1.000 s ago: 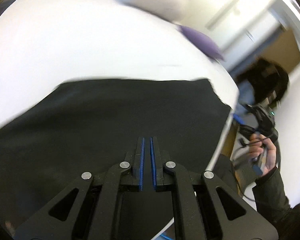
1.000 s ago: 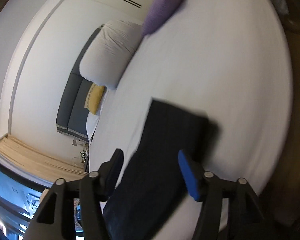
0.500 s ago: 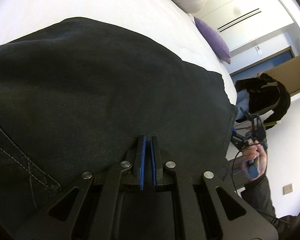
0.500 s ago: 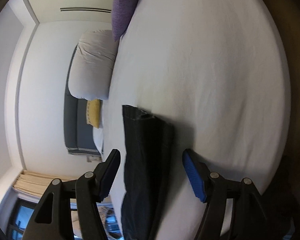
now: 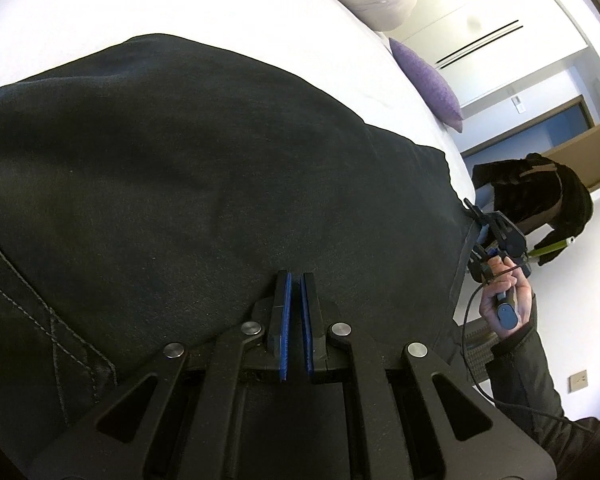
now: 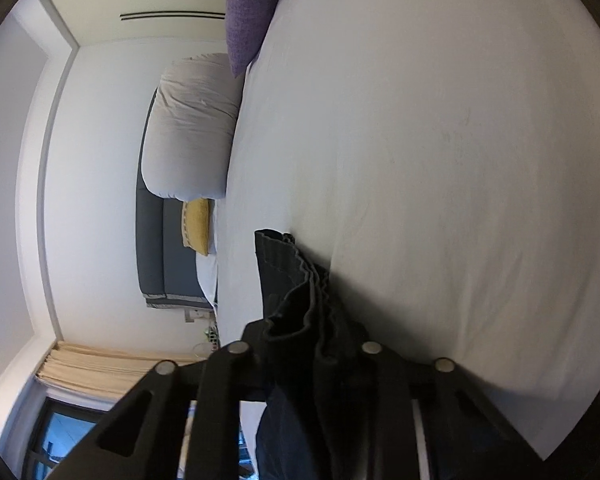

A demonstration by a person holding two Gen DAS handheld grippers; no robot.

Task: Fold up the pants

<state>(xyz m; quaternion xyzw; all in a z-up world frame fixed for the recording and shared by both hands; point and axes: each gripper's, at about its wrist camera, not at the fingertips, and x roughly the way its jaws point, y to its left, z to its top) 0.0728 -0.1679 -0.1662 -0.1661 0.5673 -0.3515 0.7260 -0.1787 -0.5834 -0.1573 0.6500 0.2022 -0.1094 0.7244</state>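
Note:
Dark pants [image 5: 220,184] lie spread on the white bed [image 5: 180,4] and fill most of the left wrist view. My left gripper [image 5: 294,276] is shut low over the cloth, blue pads nearly touching, nothing visible between them. At the pants' far right edge my right gripper [image 5: 488,236] is held by a hand [image 5: 504,296]. In the right wrist view the hem end of the pants [image 6: 292,280] is bunched between the jaws of my right gripper [image 6: 312,332], which are closing on it. The cloth hides its pads.
A purple pillow [image 6: 252,12] and a big white pillow [image 6: 192,128] lie at the head of the bed [image 6: 440,140]. A yellow cushion [image 6: 198,226] leans by a grey headboard [image 6: 152,248]. A black garment [image 5: 540,192] sits beyond the bed's edge.
My right gripper moved in over the hem end of the pants and its jaws came together on it, bunching the cloth. My left gripper sank close to the pants, then kept still.

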